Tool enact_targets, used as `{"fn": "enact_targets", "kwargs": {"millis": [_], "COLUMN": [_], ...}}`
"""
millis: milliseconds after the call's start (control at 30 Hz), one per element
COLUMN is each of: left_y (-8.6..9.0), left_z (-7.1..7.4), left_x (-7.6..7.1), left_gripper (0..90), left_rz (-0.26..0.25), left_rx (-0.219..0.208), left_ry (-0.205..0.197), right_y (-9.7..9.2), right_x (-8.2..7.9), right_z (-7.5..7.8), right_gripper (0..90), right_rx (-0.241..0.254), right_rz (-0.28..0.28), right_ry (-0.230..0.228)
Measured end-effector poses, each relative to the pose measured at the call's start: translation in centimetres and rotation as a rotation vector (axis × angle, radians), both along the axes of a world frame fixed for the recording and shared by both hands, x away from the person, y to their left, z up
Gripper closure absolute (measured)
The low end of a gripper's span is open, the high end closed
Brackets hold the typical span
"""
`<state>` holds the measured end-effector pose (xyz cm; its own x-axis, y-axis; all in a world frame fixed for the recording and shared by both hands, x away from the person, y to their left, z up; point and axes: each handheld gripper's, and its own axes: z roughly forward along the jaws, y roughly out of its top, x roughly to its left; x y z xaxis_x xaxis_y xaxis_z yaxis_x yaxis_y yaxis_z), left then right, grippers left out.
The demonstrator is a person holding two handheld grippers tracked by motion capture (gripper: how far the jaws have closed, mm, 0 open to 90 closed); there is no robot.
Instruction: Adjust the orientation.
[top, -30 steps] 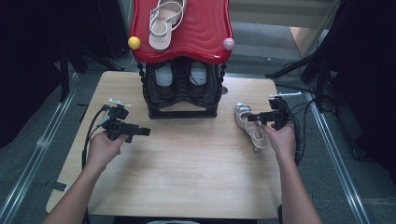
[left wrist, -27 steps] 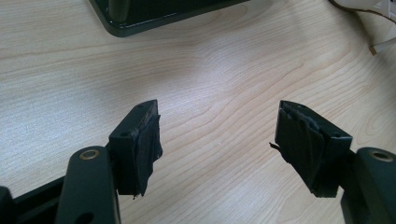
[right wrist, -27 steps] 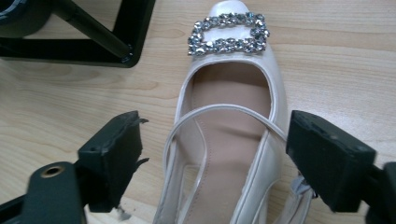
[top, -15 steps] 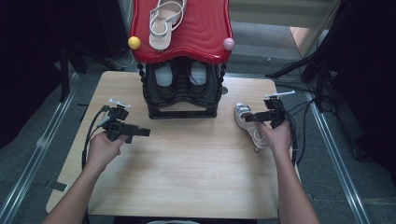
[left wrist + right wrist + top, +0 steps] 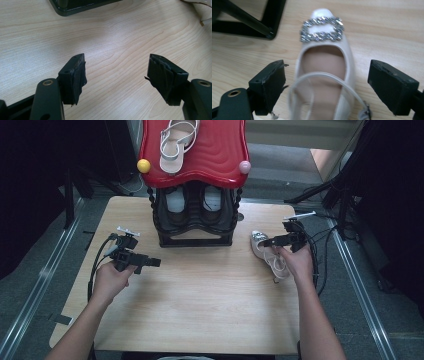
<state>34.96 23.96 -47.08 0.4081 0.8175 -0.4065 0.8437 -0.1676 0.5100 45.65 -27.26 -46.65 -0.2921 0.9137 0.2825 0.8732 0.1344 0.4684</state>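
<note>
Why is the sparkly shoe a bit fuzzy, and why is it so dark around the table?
In the right gripper view the shoe sits close to the camera, so its buckle and strap look soft. In the high view, light falls on the table, while the surroundings stay dark. The left gripper view shows crisp wood grain.

Shoe [image 5: 325,75] by the right gripper [image 5: 327,85]: glossy pale cream upper, tan-beige insole, thin cream straps, and a silver buckle [image 5: 321,29] of sparkling stones across the toe. Both grippers, left [image 5: 116,75] included: matte black, with brass-coloured rivets in the jaw arms. Tabletop [image 5: 200,305]: light blond wood with wavy, darker brown grain lines. Shoe rack [image 5: 196,215]: black frame; its top shelf [image 5: 220,155] is bright glossy red with a rippled grain pattern. One knob [image 5: 143,165] at the shelf's corner is yellow, the other knob [image 5: 244,167] pink. Second shoe [image 5: 175,142] on the red shelf: cream-white with pale straps. Floor [image 5: 45,265] around the tabletop: grey.
</note>
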Motion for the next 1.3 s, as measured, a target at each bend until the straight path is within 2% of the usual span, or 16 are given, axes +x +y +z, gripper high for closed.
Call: {"fn": "enact_targets", "kwargs": {"millis": [167,200,300,400,500,600,833,1000,1167,1300], "left_y": [0.1,0.1,0.1,0.1,0.1,0.1,0.2,0.2,0.3,0.2], "left_z": [-0.1,-0.1,-0.1,-0.1,-0.1,-0.1,-0.1,-0.1,-0.1,-0.2], "left_x": [0.1,0.0,0.0,0.0,0.0,0.0,0.0,0.1,0.1,0.1], "left_gripper": [31.4,31.4,31.4,31.4,31.4,31.4,31.4,31.5,31.4,31.4], "left_rz": [0.003,0.003,0.000,0.002,0.003,0.004,0.003,0.004,0.003,0.003], "left_rx": [0.000,0.001,0.001,0.001,0.001,0.002,-0.002,-0.001,0.001,0.002], "left_ry": [0.008,0.007,0.006,0.004,0.005,0.006,0.006,0.006,0.008,0.010], "right_y": [0.4,0.7,1.3,1.1,1.1,1.5,0.9,1.0,0.6,0.6], "right_x": [-0.1,-0.3,-0.5,-0.4,-0.4,-0.3,0.0,0.0,-0.2,0.0], "right_z": [-1.3,-1.5,-2.1,-2.9,-2.9,-3.2,-3.5,-3.4,-3.6,-3.9], "right_gripper": [14.6,13.1,11.4,11.7,12.2,12.7,14.7,17.5,19.8,19.2], "right_rx": [0.015,0.009,-0.048,-0.054,-0.050,-0.100,-0.069,-0.079,-0.085,-0.083], "right_rz": [0.030,0.045,0.056,0.051,0.053,0.066,0.049,0.060,0.106,0.116], "right_ry": [0.046,0.047,0.050,0.100,0.094,0.122,0.168,0.165,0.131,0.136]}}
